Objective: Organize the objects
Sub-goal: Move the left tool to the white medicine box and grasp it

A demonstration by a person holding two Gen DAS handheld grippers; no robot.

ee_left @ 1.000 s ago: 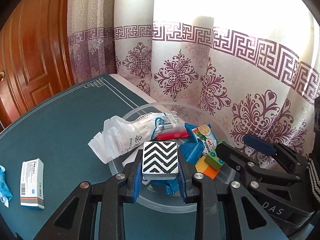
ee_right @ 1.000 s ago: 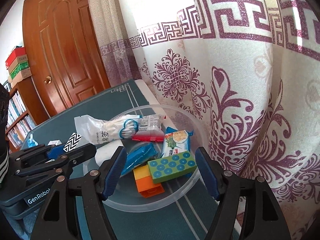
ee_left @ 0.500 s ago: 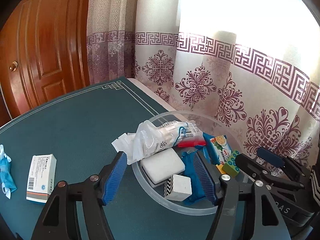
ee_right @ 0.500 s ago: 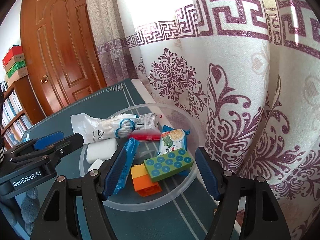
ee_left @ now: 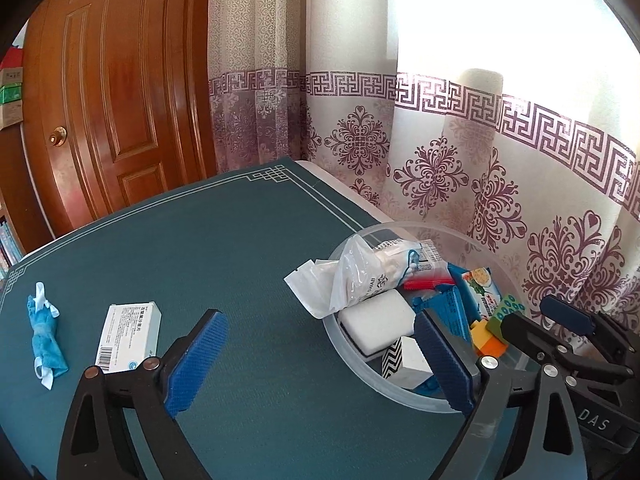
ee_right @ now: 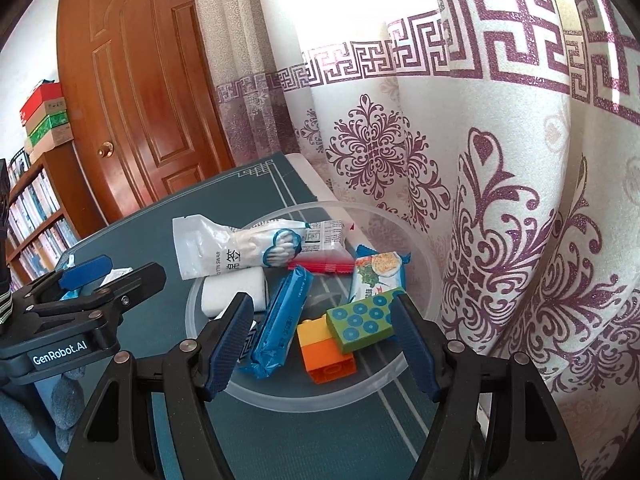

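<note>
Two tools hover over a clear plastic bowl (ee_left: 352,364) on the teal desk (ee_left: 224,240). Half hidden behind the left tool's (ee_left: 320,364) right finger, a white block with a zigzag face (ee_left: 404,358) lies inside. Left tool's jaws have just been opening, wide and empty; right tool (ee_right: 324,346) half open, empty.

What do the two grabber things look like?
Both are black plastic with silver screws and ridged dark blue pads. The left gripper has "GenRobot.AI" in white on its side; the right gripper shows the white letters "DAS".
</note>
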